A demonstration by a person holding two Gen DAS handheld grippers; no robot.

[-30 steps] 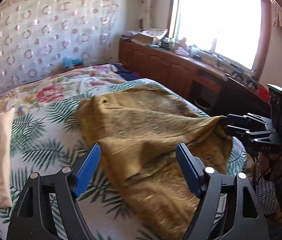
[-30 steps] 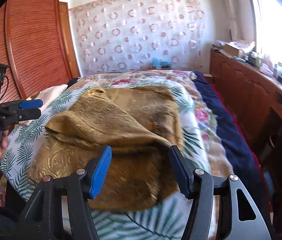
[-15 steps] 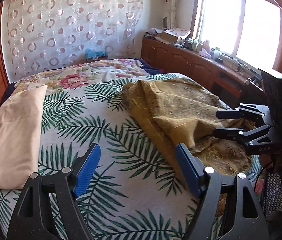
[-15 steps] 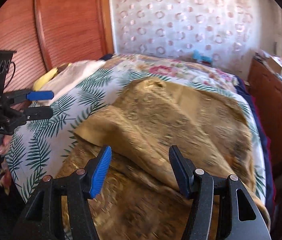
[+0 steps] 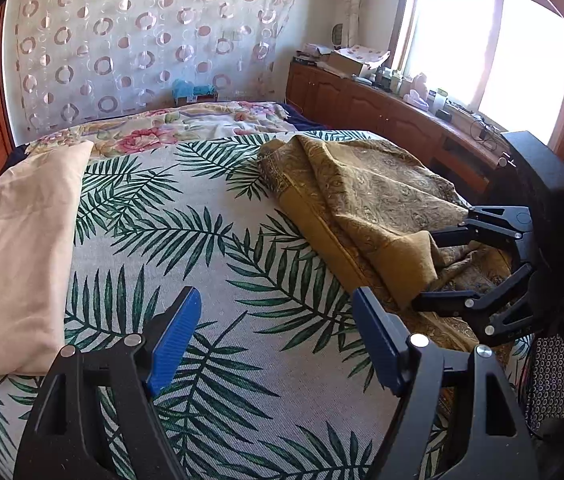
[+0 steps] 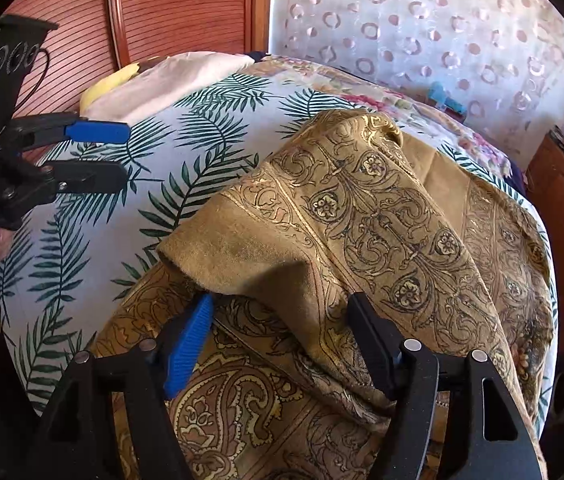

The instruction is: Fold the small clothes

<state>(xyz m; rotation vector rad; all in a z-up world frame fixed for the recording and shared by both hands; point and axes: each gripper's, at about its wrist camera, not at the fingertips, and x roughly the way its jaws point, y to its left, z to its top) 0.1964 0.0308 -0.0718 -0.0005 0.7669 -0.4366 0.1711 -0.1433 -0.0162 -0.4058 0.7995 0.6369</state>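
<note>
A mustard-gold patterned cloth (image 5: 365,196) lies rumpled on the right side of the bed, one corner flap folded over toward the middle. In the right wrist view the cloth (image 6: 361,216) fills the centre. My right gripper (image 6: 278,320) is open, its jaws around the folded corner flap without gripping it; it also shows in the left wrist view (image 5: 421,268). My left gripper (image 5: 276,320) is open and empty over the palm-leaf sheet, left of the cloth; it also shows in the right wrist view (image 6: 122,156).
The bed has a palm-leaf sheet (image 5: 186,240) and a floral cover (image 5: 154,132) farther back. A pale pink pillow (image 5: 22,232) lies at the left edge. A wooden cabinet (image 5: 381,116) with clutter runs under the window. A wooden sliding door (image 6: 162,12) stands behind.
My left gripper has swung left off the cloth to over the bare sheet. My right gripper has moved in low onto the cloth's folded corner.
</note>
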